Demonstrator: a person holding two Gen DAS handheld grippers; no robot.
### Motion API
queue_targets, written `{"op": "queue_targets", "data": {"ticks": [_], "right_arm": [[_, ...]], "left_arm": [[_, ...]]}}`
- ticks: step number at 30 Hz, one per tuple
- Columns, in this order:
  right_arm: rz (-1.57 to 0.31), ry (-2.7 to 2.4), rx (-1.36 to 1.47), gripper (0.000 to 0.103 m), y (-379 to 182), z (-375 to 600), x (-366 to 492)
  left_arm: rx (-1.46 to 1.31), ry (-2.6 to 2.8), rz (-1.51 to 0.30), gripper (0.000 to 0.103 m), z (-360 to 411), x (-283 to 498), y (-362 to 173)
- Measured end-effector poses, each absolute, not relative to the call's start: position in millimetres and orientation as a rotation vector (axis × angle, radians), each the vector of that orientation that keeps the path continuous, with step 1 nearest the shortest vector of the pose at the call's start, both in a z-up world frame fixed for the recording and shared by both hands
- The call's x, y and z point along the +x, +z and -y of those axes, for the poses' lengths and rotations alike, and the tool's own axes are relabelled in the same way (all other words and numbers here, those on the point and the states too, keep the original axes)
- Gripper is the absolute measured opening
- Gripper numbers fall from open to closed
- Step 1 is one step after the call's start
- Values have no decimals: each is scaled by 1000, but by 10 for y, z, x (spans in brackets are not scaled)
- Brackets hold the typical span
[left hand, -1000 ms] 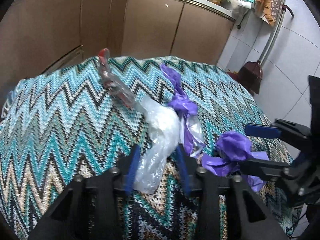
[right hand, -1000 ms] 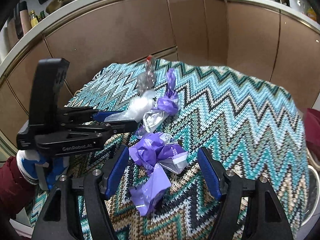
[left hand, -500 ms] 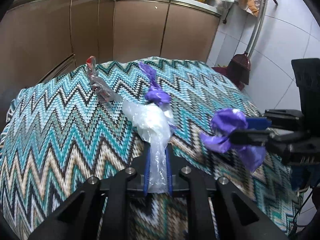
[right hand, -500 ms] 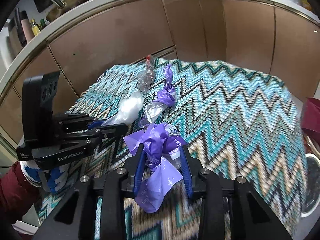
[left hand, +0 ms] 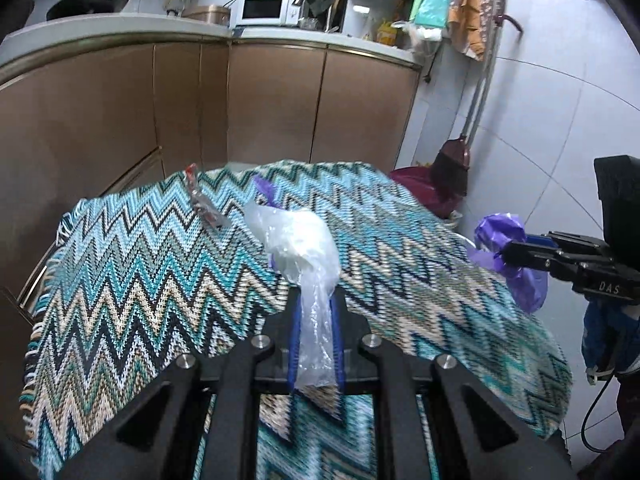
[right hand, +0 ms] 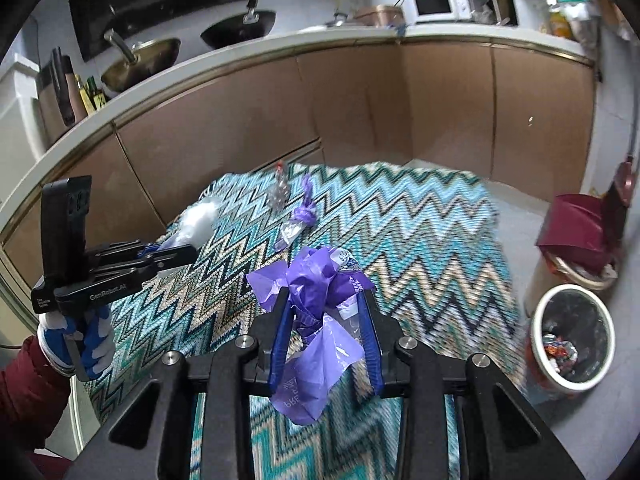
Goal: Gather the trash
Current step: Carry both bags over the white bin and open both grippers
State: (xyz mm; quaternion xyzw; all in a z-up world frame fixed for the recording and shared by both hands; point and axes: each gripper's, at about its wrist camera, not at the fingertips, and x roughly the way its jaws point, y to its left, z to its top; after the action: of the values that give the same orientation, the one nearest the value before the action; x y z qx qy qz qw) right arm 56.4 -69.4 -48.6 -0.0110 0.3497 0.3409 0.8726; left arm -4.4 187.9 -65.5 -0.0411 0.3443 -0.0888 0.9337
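My left gripper [left hand: 316, 304] is shut on a clear plastic bag [left hand: 304, 248] and holds it above the zigzag cloth [left hand: 140, 280]. It also shows in the right wrist view [right hand: 192, 222]. My right gripper [right hand: 324, 300] is shut on a crumpled purple wrapper [right hand: 316, 280], lifted above the cloth; the wrapper also shows in the left wrist view [left hand: 508, 248]. On the cloth lie a clear wrapper with a red end [right hand: 280, 190] and a purple twisted wrapper [right hand: 300, 220]. A trash bin [right hand: 570, 336] with trash inside stands on the floor at the right.
Brown kitchen cabinets [right hand: 360, 100] stand behind the table. A dark red dustpan and broom [right hand: 580, 228] lean by the wall at the right, above the bin. Grey floor [right hand: 532, 208] runs between the table and the bin.
Both grippers closed on their trash about half a second ago, then lifted it up off the cloth. The views now sit higher above the table.
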Motion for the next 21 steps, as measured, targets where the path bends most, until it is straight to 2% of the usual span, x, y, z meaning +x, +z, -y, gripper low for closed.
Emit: {"op": "queue_targets", "data": {"ticks": [9,21], "right_arm": [[-635,596,26,32,-284,1483,245],[-565,400,95,32,-329,2398,334]], "left_arm": [[-39,-210,-695,12,-1376,-249,-474],[8,-333,-730,12,-391,212,-429]]}}
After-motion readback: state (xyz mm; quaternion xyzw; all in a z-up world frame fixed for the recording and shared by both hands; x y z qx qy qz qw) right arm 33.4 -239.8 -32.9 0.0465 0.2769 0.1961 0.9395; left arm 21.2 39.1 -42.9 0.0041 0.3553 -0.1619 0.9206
